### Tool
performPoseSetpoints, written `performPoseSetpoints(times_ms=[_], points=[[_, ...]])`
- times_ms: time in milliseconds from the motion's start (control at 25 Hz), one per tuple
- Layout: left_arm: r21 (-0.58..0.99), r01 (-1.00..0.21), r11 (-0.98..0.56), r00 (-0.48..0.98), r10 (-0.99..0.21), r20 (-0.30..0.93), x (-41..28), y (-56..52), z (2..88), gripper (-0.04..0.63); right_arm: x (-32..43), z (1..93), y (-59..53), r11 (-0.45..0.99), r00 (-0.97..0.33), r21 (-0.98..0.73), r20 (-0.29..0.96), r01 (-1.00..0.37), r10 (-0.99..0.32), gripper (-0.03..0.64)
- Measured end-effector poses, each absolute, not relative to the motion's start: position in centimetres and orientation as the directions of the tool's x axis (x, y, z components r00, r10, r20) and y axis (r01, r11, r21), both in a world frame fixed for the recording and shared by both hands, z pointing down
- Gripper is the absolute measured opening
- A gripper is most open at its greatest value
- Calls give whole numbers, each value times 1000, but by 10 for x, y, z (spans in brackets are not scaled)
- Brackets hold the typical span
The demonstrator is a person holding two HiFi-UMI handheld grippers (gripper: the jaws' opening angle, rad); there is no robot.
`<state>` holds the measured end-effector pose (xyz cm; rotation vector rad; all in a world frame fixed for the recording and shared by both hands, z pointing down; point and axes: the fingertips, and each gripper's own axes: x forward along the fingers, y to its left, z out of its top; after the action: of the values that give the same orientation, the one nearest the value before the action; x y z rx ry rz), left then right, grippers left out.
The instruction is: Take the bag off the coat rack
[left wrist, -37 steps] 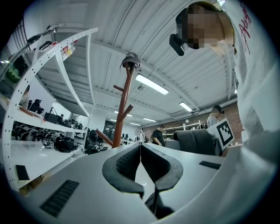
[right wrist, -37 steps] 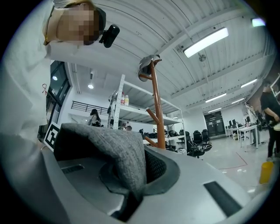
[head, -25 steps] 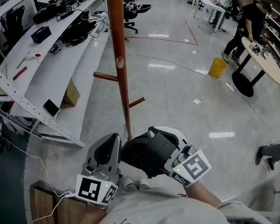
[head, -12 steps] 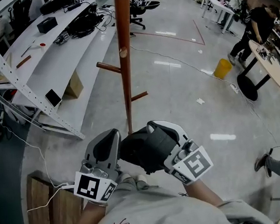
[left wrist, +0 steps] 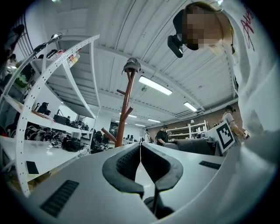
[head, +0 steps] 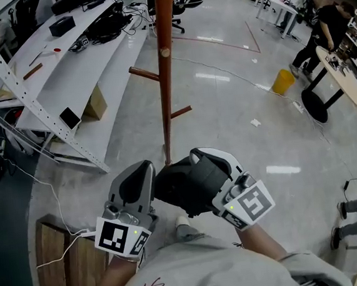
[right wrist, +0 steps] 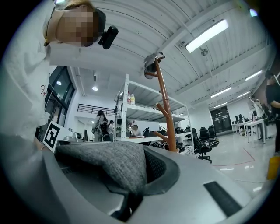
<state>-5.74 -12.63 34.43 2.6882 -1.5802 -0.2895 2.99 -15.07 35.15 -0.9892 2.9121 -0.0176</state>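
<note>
The wooden coat rack stands straight ahead, its pegs bare in the head view. The dark grey bag is off the pegs, held low in front of my body. My right gripper is shut on the bag, and grey fabric fills its jaws. My left gripper sits just left of the bag, shut with nothing between its pads. From the left gripper view the rack carries a dark cap on top.
White perforated shelving with cables and devices runs along the left. A wooden pallet lies at the lower left. A yellow bin and a person at a round table are at the far right.
Both grippers and the bag keep the same pose. The head view has drifted, so the rack now sits a little further right in the picture.
</note>
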Motion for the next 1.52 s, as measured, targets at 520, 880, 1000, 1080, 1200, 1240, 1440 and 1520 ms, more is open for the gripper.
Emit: performPoseSetpoints(times_ms=[520, 880, 1000, 1080, 1200, 1240, 1440, 1520], points=[[103, -835, -541, 520, -836, -176, -74, -53, 333, 20, 20, 337, -79, 736, -733, -15, -81, -677, -676, 17], [99, -817, -568, 548, -818, -176, -82, -14, 328, 20, 12, 335, -37, 713, -708, -44, -85, -700, -701, 17], [100, -821, -563, 542, -822, -177, -82, -5, 327, 20, 10, 332, -26, 720, -715, -48, -86, -692, -694, 17], [99, -825, -557, 535, -825, -179, -82, -1, 326, 20, 9, 330, -20, 727, -722, -48, -89, -685, -686, 17], [99, -832, -546, 524, -832, -182, -82, 2, 324, 20, 8, 329, -14, 735, -730, -54, -90, -675, -677, 17], [100, -834, -542, 520, -834, -183, -82, 2, 322, 20, 8, 329, -13, 737, -731, -56, -91, -674, -676, 17], [103, -849, -519, 494, -847, -194, -81, 10, 319, 20, 8, 328, -7, 741, -736, -47, -89, -670, -671, 17], [103, -853, -512, 486, -850, -202, -79, 14, 316, 20, 11, 326, -5, 736, -731, -37, -87, -676, -676, 17]])
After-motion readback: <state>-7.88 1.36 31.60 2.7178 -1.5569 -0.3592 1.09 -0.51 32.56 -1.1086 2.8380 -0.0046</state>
